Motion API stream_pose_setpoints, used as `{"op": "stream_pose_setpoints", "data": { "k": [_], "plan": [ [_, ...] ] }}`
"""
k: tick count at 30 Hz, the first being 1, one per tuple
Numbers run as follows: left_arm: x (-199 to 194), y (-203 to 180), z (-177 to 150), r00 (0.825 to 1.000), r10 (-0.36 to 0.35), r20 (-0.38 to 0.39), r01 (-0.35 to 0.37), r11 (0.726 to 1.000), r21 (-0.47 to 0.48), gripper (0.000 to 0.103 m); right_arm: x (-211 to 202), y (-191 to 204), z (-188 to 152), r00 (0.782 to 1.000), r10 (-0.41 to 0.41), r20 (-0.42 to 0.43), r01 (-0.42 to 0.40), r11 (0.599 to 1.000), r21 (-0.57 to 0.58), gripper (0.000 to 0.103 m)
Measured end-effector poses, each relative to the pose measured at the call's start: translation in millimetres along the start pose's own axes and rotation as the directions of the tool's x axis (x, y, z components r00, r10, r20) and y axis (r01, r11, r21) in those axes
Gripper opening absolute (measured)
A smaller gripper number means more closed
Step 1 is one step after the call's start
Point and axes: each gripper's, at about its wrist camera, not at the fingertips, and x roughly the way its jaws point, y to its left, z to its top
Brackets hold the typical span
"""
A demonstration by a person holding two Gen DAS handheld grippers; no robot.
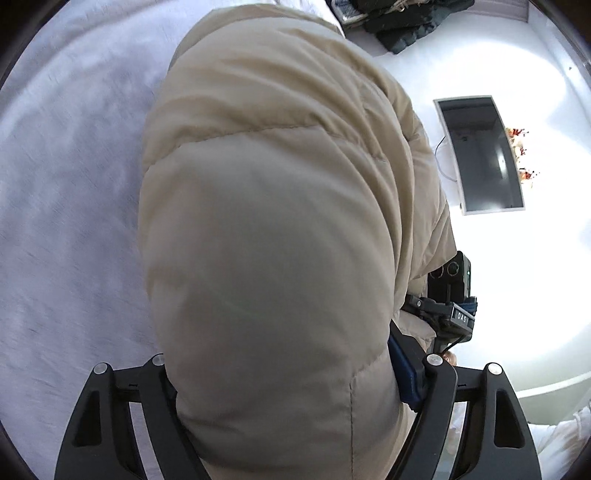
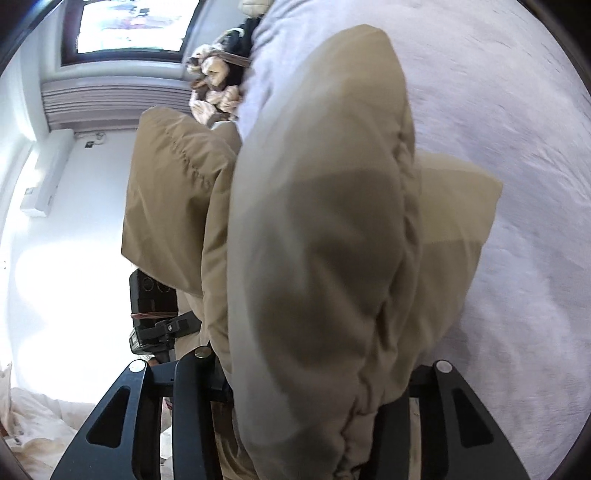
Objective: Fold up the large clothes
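Note:
A beige puffer jacket [image 1: 280, 206] fills the middle of the left wrist view and hangs between my left gripper's fingers [image 1: 410, 384], which are shut on it; the fingertips are hidden by the padding. The same jacket [image 2: 321, 258] fills the right wrist view, bunched between my right gripper's fingers [image 2: 192, 398], which are shut on it. Each view shows the other gripper's camera block beside the jacket: the right one [image 1: 452, 295] and the left one [image 2: 151, 314]. The jacket is lifted over a pale lilac bed sheet [image 1: 66, 206].
The lilac sheet [image 2: 517, 110] lies under the jacket. A dark pile of clothes [image 1: 399, 22] and a furry bundle [image 2: 214, 85] sit at the bed's far end. A wall screen [image 1: 480, 155], a window [image 2: 129, 26] and an air conditioner [image 2: 44, 177] are on the white walls.

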Motion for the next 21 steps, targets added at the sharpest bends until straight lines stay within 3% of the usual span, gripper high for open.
{"op": "stream_pose_setpoints", "data": {
  "k": [7, 12, 19, 21],
  "plan": [
    [-90, 37, 29, 0.994, 0.036, 0.099, -0.038, 0.999, 0.016, 0.082, 60, 46, 18, 0.999, 0.037, -0.003, -0.037, 0.997, -0.062, 0.046],
    [-158, 97, 71, 0.98, 0.096, 0.177, -0.094, 0.995, -0.023, 0.082, 134, 73, 40, 0.998, 0.056, -0.032, -0.059, 0.993, -0.101, 0.046],
    [-171, 185, 105, 0.967, 0.179, 0.18, -0.158, 0.98, -0.124, 0.082, 223, 58, 65, 0.995, -0.004, -0.097, -0.003, 0.997, -0.076, 0.047],
    [-170, 209, 108, 0.97, 0.175, 0.169, -0.147, 0.975, -0.167, 0.087, 236, 47, 64, 0.993, -0.042, -0.108, 0.037, 0.998, -0.047, 0.056]
  ]
}}
